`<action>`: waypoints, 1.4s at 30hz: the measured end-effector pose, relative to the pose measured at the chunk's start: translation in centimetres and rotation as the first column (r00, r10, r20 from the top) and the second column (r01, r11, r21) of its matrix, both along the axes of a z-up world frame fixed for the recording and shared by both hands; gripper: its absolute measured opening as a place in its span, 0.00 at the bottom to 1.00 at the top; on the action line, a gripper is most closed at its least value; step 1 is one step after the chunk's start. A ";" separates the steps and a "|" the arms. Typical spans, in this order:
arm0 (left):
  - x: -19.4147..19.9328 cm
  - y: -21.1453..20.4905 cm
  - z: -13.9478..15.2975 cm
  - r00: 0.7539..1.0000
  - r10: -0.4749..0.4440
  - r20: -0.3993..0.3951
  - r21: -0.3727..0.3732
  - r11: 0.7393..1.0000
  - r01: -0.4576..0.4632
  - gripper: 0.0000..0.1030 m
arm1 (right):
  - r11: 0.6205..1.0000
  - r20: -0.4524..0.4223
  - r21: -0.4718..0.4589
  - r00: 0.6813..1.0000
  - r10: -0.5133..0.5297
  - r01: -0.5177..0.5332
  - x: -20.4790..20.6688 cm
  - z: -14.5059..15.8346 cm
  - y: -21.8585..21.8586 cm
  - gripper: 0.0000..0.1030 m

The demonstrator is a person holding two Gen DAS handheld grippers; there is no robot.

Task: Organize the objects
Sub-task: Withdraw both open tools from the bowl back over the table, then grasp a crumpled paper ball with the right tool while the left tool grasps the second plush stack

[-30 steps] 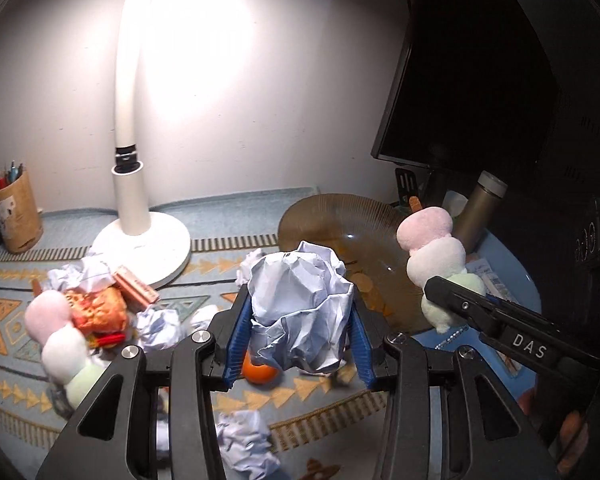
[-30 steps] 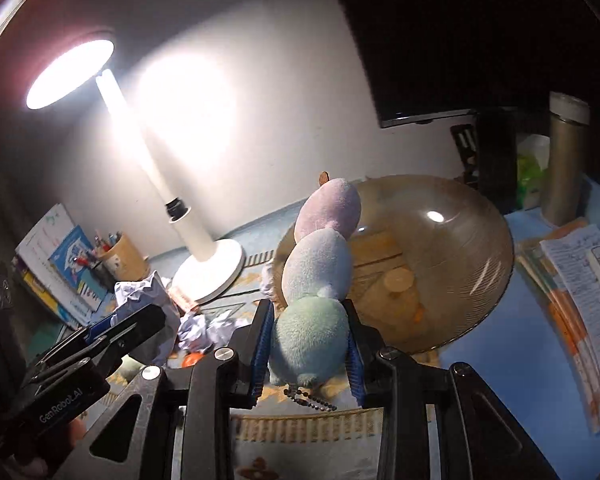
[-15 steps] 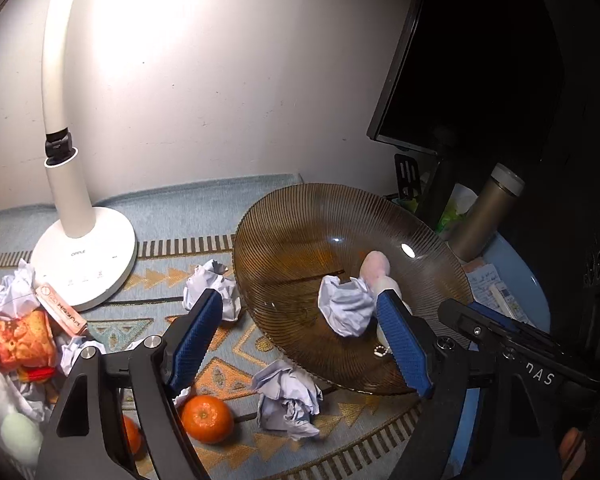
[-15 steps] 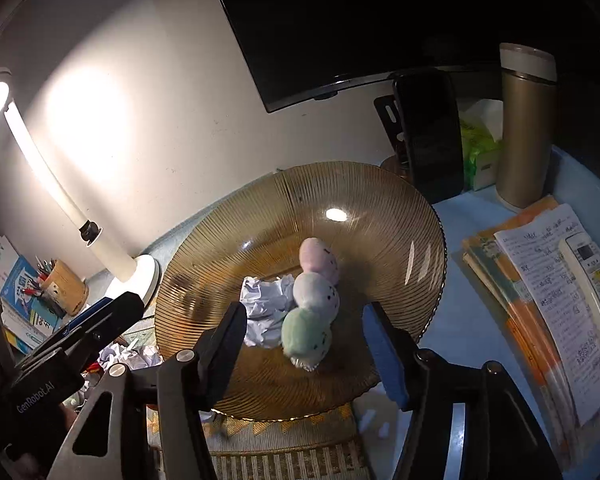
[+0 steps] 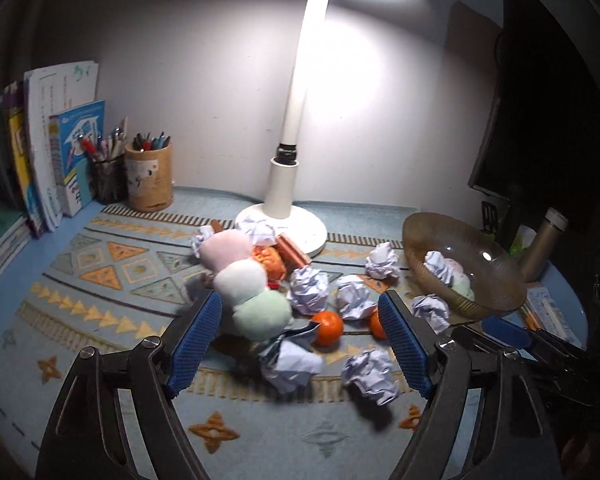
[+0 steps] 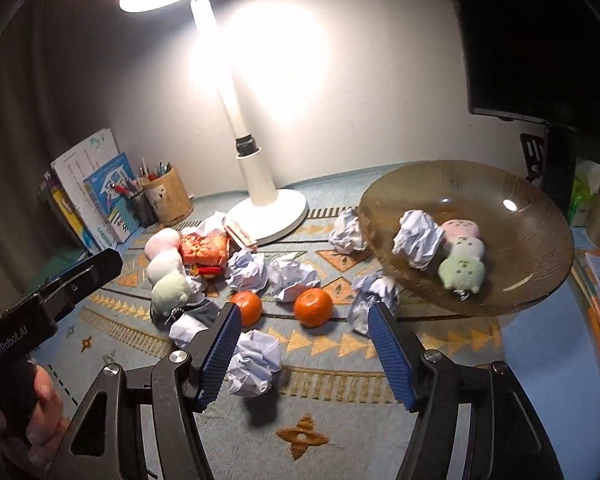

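Ribbed amber glass bowl (image 6: 540,280): now holds crumpled white paper ball (image 6: 418,238) and pink-white-green plush skewer (image 6: 462,258), both just released. My left hand-held gripper (image 5: 300,344) and right hand-held gripper (image 6: 304,354): wide, empty, back over remaining clutter.

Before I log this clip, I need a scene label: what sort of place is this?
Likely a home study desk: a lit desk lamp, a pen holder beside upright books, and a monitor at the wall.

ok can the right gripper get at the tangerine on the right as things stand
Probably yes. The right gripper is open and empty, and the tangerine lies just ahead on the mat with bare mat between. A crumpled paper ball sits close on its right and might get nudged.
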State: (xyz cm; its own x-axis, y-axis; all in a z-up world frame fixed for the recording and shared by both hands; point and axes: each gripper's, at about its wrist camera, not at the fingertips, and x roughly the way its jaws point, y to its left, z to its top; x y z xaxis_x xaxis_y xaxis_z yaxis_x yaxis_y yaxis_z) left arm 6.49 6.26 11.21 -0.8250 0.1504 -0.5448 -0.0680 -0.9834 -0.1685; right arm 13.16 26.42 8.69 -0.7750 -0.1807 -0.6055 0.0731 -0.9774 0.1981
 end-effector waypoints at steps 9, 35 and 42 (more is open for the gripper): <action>-0.2 -4.4 -7.5 0.996 0.071 0.050 0.053 0.996 -0.074 0.77 | 0.999 -0.025 0.003 0.998 0.053 -0.053 0.2 -5.7 -2.3 0.63; -5.8 -0.2 -10.1 0.946 -0.187 0.265 0.183 0.973 0.141 0.43 | 0.975 0.172 0.093 0.967 0.185 -0.203 -5.1 -8.1 -6.1 0.45; -3.1 -0.2 -9.1 0.918 -0.311 0.245 0.297 0.926 0.234 0.18 | 0.986 0.111 0.035 0.981 0.158 -0.162 -2.7 -5.6 -3.4 0.44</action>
State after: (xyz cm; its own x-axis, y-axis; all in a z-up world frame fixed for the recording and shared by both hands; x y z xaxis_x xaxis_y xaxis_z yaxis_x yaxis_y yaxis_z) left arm 3.35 6.02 2.08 -0.5487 0.5129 -0.6602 -0.2391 -0.8530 -0.4639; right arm 10.43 23.01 3.09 -0.6682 -0.2684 -0.6939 0.2098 -0.9628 0.1703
